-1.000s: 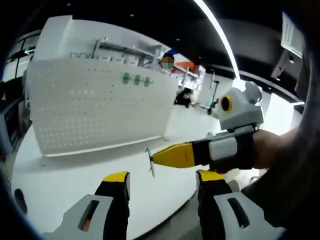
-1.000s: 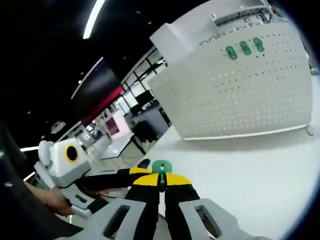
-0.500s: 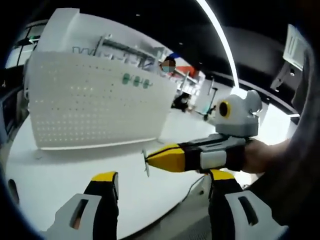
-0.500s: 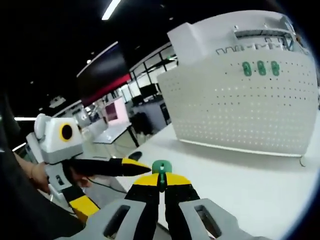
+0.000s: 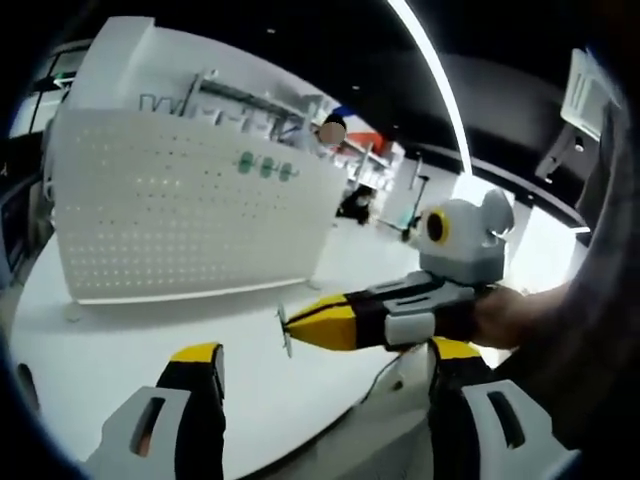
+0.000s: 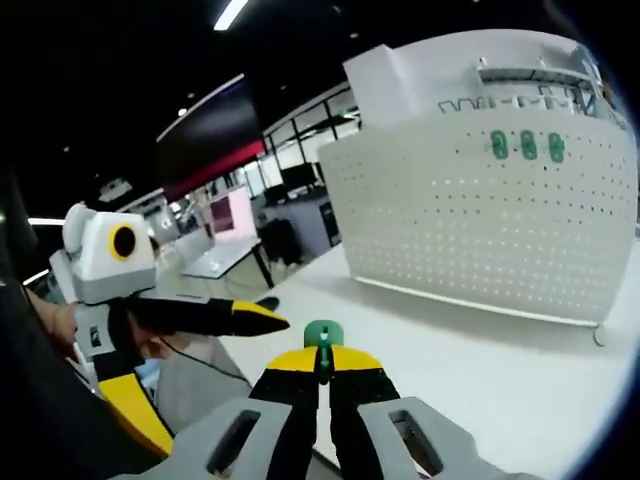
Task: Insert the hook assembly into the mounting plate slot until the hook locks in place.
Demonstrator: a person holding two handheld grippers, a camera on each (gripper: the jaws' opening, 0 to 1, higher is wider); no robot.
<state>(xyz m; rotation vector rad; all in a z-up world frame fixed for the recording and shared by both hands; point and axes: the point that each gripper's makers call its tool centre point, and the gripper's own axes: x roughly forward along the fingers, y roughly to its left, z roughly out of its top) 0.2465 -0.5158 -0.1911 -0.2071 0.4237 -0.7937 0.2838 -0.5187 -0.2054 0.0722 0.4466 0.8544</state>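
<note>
Right gripper view: hook pinched and carried, pegboard well apart across the surface.

The green hook assembly [image 6: 322,335] sits clamped between the closed yellow tips of the right hand-held gripper [image 6: 322,362], its thin metal end [image 5: 285,328] poking out sideways in the left gripper view. Over the last second the white perforated mounting plate [image 6: 480,220], standing upright toward the far edge of the white surface [image 5: 150,340], has turned squarer to the hook, and three green hooks [image 6: 527,146] already seated near its top sit more level. The left hand-held gripper [image 5: 318,372] hangs with jaws wide apart, holding nothing. My guess: the approach is only lining up; insertion is not yet begun.
</note>
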